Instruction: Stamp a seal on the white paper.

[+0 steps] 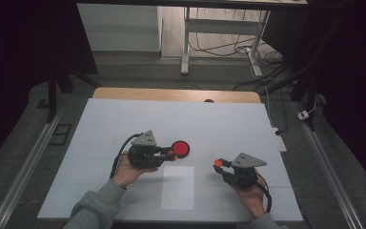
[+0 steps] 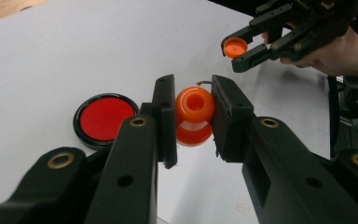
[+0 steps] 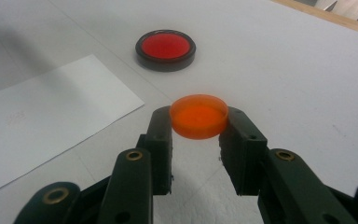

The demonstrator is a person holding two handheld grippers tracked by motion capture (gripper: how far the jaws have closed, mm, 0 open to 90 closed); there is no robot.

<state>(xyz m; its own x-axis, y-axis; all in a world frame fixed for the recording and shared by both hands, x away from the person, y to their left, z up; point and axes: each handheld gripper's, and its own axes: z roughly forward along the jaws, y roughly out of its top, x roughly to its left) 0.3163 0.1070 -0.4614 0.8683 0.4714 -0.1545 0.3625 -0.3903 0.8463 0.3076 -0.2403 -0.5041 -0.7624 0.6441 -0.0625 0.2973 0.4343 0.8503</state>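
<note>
The left gripper (image 2: 193,119) is clamped on an orange spool-like piece (image 2: 195,106) just above the table (image 1: 124,119), w/ a red disc in black rim (image 2: 103,119) just beside, while the right gripper (image 3: 198,135) pinches an orange cap (image 3: 199,115) near a white paper sheet (image 1: 177,187)

- The left tongs (image 1: 170,153), held in a hand (image 1: 128,172), are closed on a small orange piece (image 1: 171,153).
- A red disc with a black rim (image 1: 180,149) lies just beyond their tips.
- The right tongs (image 1: 218,163) grip an orange cap (image 1: 217,163), well apart from the left tongs.
- A white paper sheet (image 1: 177,187) lies on the desk (image 1: 124,119) between both tongs, nearer the person.
</note>
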